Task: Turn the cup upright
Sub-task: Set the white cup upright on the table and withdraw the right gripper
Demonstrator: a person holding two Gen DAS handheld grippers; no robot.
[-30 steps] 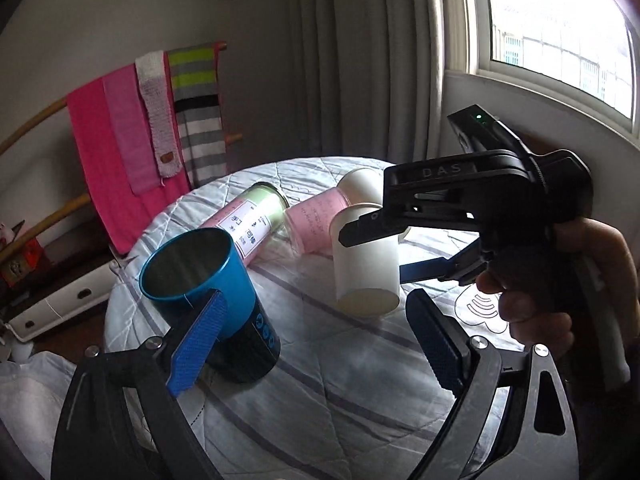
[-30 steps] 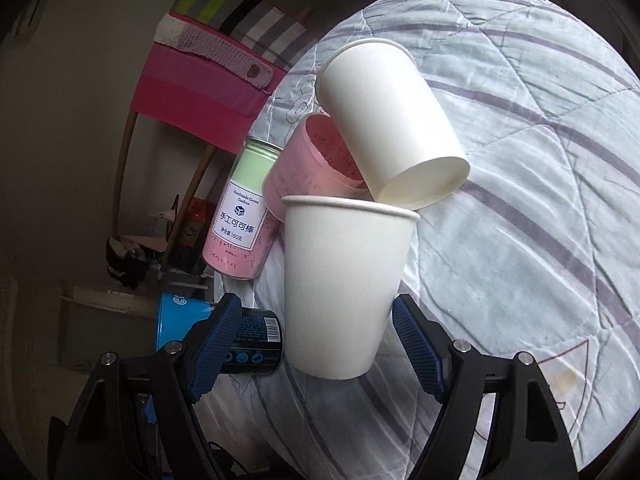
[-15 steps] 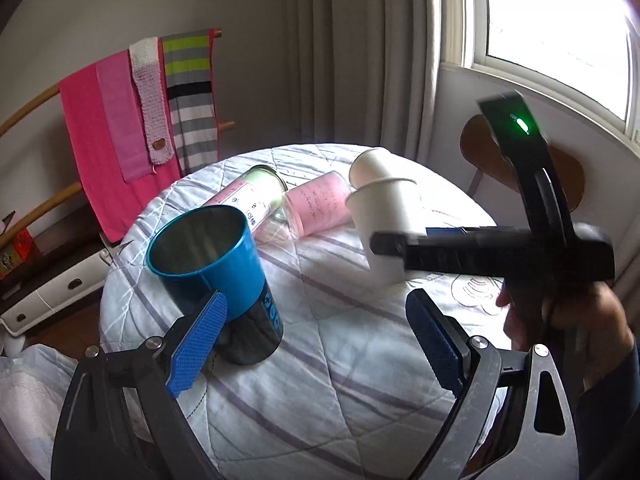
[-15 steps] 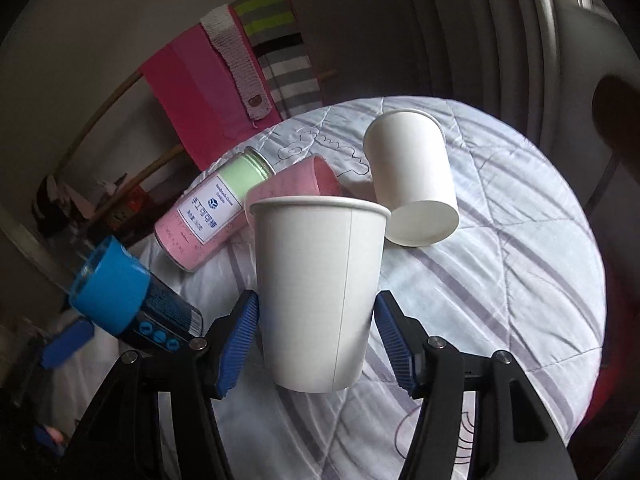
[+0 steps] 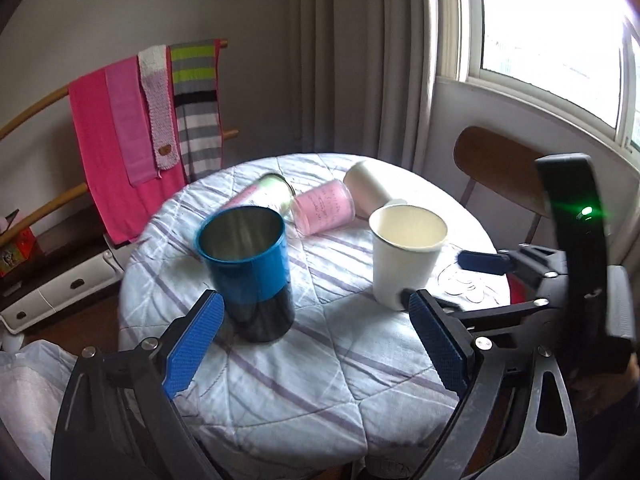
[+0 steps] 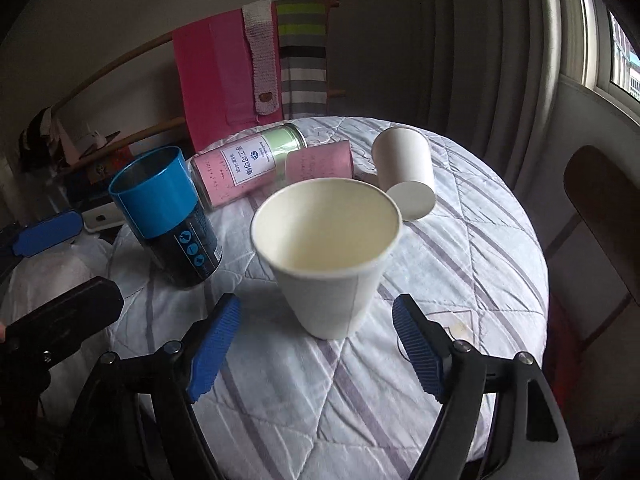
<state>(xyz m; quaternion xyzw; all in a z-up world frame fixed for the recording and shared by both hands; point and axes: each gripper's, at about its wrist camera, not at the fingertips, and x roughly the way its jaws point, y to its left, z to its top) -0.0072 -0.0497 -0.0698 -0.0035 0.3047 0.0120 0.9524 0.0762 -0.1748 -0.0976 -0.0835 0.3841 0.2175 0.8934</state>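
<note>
Left wrist view: two white paper cups on the quilted surface (image 5: 304, 364), one upright (image 5: 404, 264), one lying (image 5: 366, 192) behind it; one blue tin (image 5: 250, 272); one pink cup (image 5: 324, 214). Left tongs (image 5: 316, 344) spread wide, empty

Right wrist view: right tongs (image 6: 316, 344) wide, flanking the upright cup (image 6: 328, 256) without touching; the labelled canister (image 6: 244, 164) reads clearly here
</note>
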